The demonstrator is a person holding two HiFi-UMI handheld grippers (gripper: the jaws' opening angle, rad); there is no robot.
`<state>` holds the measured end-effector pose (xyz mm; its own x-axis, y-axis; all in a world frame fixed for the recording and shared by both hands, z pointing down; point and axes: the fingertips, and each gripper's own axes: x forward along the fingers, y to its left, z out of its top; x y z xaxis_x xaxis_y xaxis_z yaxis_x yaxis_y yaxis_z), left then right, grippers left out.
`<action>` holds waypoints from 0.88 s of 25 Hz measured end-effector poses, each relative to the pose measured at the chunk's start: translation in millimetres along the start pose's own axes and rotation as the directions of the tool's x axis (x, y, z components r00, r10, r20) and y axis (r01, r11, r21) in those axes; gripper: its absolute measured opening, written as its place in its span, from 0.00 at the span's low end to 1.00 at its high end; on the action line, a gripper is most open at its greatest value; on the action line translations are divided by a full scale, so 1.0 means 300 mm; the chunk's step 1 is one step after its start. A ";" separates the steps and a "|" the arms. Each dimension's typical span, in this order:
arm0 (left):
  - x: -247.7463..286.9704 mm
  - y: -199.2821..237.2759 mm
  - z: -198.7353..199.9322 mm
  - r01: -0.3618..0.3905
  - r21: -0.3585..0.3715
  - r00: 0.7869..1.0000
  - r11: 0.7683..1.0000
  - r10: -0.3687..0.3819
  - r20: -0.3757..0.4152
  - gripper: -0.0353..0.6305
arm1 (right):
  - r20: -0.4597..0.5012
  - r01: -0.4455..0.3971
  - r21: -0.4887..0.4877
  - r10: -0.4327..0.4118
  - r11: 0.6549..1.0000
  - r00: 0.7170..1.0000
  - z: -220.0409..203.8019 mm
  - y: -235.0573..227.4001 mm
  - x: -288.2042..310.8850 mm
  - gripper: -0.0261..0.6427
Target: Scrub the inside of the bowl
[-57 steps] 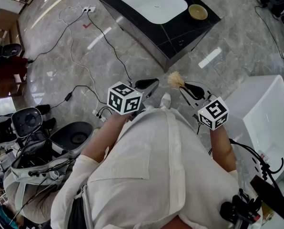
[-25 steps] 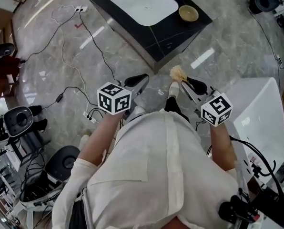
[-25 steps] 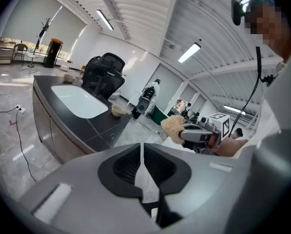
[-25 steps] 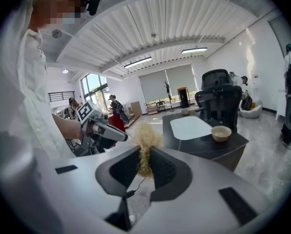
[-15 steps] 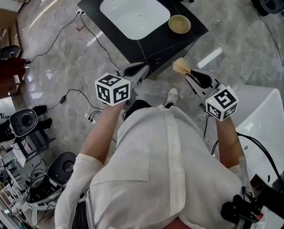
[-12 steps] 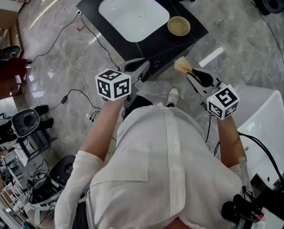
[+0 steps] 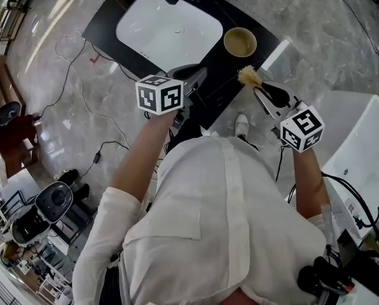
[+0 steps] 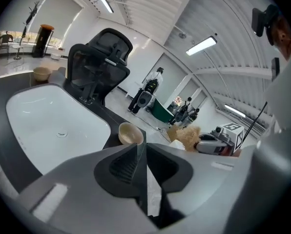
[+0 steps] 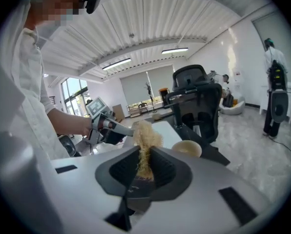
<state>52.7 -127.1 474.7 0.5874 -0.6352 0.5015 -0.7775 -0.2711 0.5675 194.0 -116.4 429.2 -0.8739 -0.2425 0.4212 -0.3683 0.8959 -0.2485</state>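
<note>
Right gripper [image 7: 261, 91] pinches a straw-coloured scrubber [image 7: 247, 76] tuft-forward for scrubbing; the empty left gripper [image 7: 194, 75], pressed together, seems free to steady the bowl [image 7: 240, 41], untouched on the dark surface [image 7: 103, 19] beside the sink [image 7: 170, 27].

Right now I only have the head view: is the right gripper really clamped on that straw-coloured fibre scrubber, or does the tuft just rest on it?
Observer: Clamped. The right gripper view shows the right gripper with both jaws pressed on the straw-coloured fibre scrubber, whose tuft sticks out past them.
Reviewer: And the left gripper?
Observer: The left gripper holds nothing. Its jaws stand together with only a thin slit between them.
Reviewer: Anyone else around?
Observer: Yes. A person in white stands on the floor at the far right of the right gripper view, farther off than the round tan bowl.
</note>
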 end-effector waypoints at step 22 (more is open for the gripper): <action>0.541 0.256 0.100 0.192 -0.066 0.924 0.979 -0.203 -0.325 0.20 | -0.040 0.396 0.217 -0.397 0.892 0.917 0.005 0.016 0.115 0.11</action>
<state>81.6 -272.6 580.1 0.7731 -0.2966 0.5607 -0.6341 -0.3395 0.6948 161.6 -120.9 441.1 -0.6426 -0.5628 0.5199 -0.7432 0.6228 -0.2445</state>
